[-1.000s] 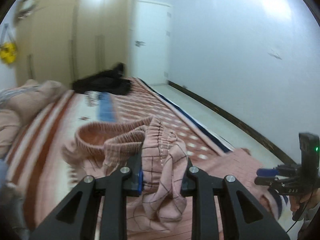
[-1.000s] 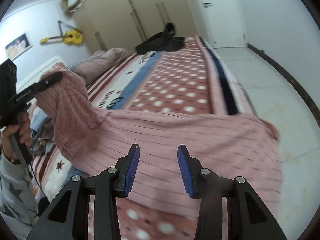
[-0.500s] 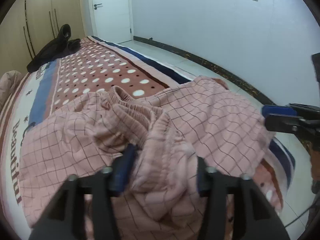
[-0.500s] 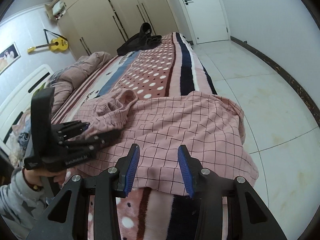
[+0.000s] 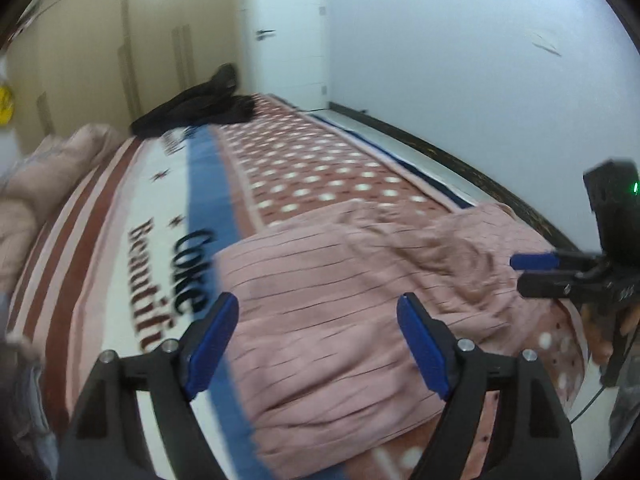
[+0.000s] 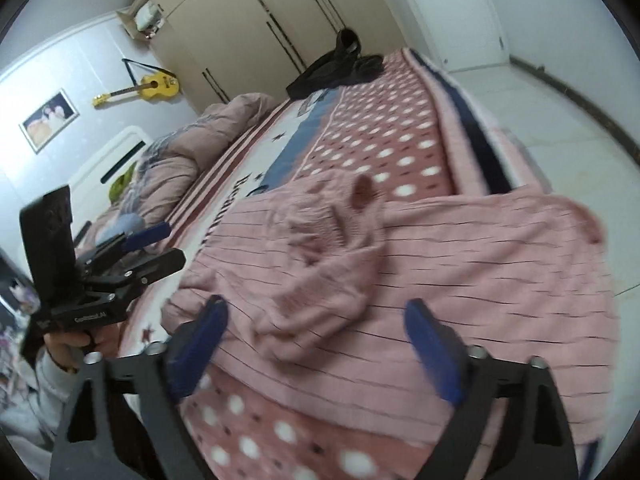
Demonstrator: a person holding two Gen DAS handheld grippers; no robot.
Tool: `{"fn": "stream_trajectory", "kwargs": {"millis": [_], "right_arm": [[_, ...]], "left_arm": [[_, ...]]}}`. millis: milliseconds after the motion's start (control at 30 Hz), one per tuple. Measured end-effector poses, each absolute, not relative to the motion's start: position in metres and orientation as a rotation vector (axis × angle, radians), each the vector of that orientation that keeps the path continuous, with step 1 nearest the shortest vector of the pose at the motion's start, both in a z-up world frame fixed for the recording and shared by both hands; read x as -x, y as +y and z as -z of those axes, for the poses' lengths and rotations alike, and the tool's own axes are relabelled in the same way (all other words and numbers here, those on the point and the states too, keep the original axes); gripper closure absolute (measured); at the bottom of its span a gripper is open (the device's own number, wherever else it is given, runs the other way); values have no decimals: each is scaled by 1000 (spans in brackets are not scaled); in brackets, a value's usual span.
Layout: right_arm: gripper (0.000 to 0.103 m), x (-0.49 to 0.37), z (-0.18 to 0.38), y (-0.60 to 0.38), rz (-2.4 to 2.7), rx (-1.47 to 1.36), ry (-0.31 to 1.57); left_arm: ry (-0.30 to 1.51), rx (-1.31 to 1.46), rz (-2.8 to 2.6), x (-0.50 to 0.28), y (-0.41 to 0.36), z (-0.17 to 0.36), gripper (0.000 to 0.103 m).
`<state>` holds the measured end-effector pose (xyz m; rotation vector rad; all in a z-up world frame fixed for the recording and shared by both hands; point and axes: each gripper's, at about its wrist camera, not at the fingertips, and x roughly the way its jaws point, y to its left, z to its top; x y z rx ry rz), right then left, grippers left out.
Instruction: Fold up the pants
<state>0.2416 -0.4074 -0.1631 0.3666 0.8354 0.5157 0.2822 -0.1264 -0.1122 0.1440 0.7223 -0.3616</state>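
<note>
The pink checked pants [image 5: 360, 304] lie spread and rumpled on the near end of the bed, also in the right wrist view [image 6: 420, 272], with the gathered waistband [image 6: 320, 220] bunched near the middle. My left gripper [image 5: 316, 332] is open and empty, just above the pants' near edge. My right gripper [image 6: 316, 332] is open and empty, over the pants. Each gripper shows in the other's view, the right one [image 5: 560, 272] at the right edge and the left one [image 6: 132, 248] at the left.
The bed [image 6: 400, 128] has a dotted red, blue and striped blanket [image 5: 208, 184]. A black garment [image 5: 200, 112] lies at its far end. A pink duvet [image 6: 192, 152] is heaped at the left. White floor [image 6: 560, 128] and wall run along the right.
My left gripper has let go of the pants' waistband and opened. The pants now lie on the bed. My right gripper has opened wider. Both grippers have drawn back a little.
</note>
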Motion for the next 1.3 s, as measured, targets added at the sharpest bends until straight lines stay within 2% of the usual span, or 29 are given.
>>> {"fn": "stream_trajectory", "kwargs": {"millis": [167, 200, 233, 267, 333, 533, 700, 767, 900, 1000, 1067, 1133, 1200, 1300], "right_arm": [[11, -254, 176, -372, -460, -343, 878], [25, -254, 177, -369, -426, -320, 883], [59, -254, 178, -367, -388, -295, 894], [71, -254, 178, -365, -345, -272, 912], [85, -250, 176, -372, -344, -295, 905], [92, -215, 154, -396, -365, -330, 836], [93, -198, 165, -414, -305, -339, 849], [91, -201, 176, -412, -292, -312, 890], [78, -197, 163, -412, -254, -249, 841], [72, -198, 135, -411, -222, -203, 748], [72, -205, 118, -403, -254, -190, 702], [72, -209, 112, -389, -324, -175, 681], [72, -219, 121, -368, -424, -172, 724], [75, -226, 145, -352, -455, -168, 808]], "left_arm": [[727, -117, 322, -281, -99, 115, 25], [728, -119, 321, -279, -96, 115, 25], [727, -121, 322, -278, -96, 116, 25], [725, -122, 323, -278, -95, 116, 25], [718, -124, 329, -275, -91, 115, 25], [708, -115, 353, -273, -90, 111, 25], [745, -98, 400, -281, -102, 125, 25], [772, -94, 431, -285, -108, 135, 25], [814, -94, 472, -290, -118, 147, 49], [799, -108, 494, -292, -129, 142, 50], [783, -117, 523, -294, -141, 135, 50], [802, -121, 553, -296, -149, 135, 57], [845, -120, 574, -297, -151, 141, 70], [913, -144, 613, -288, -146, 160, 75]]}}
